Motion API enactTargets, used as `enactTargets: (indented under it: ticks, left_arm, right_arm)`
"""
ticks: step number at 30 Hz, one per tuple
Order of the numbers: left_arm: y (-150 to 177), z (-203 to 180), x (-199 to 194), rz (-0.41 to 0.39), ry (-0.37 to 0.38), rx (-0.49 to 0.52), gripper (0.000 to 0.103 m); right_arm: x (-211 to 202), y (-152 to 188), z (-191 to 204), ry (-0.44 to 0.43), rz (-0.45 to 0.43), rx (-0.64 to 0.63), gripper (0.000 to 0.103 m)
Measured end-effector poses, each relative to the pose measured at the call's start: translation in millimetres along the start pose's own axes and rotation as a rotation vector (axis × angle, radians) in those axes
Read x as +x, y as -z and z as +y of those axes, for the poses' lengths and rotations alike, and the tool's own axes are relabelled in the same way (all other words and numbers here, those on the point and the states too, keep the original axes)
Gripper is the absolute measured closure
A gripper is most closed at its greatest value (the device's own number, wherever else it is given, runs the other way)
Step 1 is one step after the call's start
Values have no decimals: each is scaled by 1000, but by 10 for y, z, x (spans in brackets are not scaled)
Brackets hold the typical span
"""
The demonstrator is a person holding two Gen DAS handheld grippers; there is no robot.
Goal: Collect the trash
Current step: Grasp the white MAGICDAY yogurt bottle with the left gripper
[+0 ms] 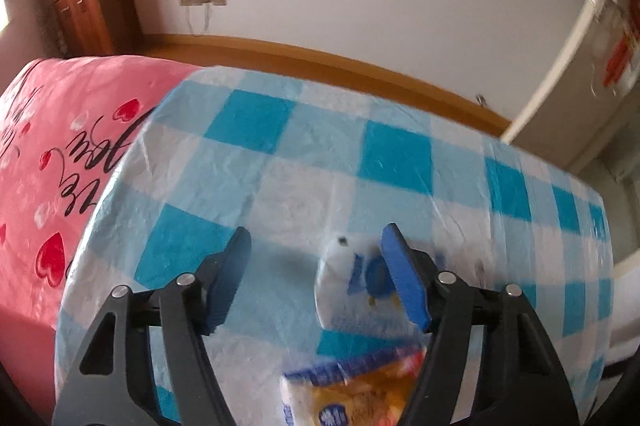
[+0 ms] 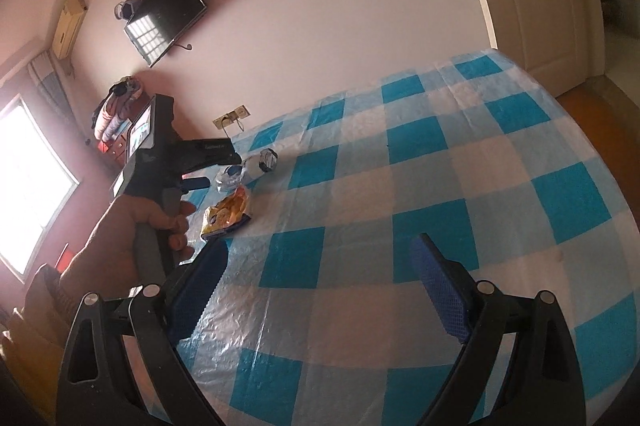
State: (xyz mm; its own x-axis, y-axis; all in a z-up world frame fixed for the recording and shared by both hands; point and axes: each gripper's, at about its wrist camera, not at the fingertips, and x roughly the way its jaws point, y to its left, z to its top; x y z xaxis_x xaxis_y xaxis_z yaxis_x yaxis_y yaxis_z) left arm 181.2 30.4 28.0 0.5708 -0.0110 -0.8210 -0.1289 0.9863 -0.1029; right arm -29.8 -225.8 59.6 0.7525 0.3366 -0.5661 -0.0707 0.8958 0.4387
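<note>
The left gripper holds its jaws partly open around a crushed plastic bottle; the right pad is against the bottle, the left pad stands clear. Just nearer lies a yellow snack wrapper on the blue checked counter. The right gripper hangs wide open and empty, well right of both.

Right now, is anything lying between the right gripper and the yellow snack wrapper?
No. In the right wrist view only bare checked tablecloth lies between the right gripper and the yellow snack wrapper. The crumpled bottle lies beyond the wrapper.
</note>
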Motion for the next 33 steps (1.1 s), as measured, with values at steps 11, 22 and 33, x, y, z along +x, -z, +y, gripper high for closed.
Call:
enactTargets:
  ticks: [11, 22, 33]
  left_arm:
    - [479, -199, -265, 42, 101, 103, 48]
    - [1103, -562, -683, 97, 277, 213, 49]
    - [576, -422, -783, -39, 149, 385, 39]
  right_arm:
    - [-64, -27, -62, 4, -15, 11, 11]
    - [-146, -80, -247, 24, -33, 49, 11]
    - [63, 11, -71, -46, 85, -16, 11]
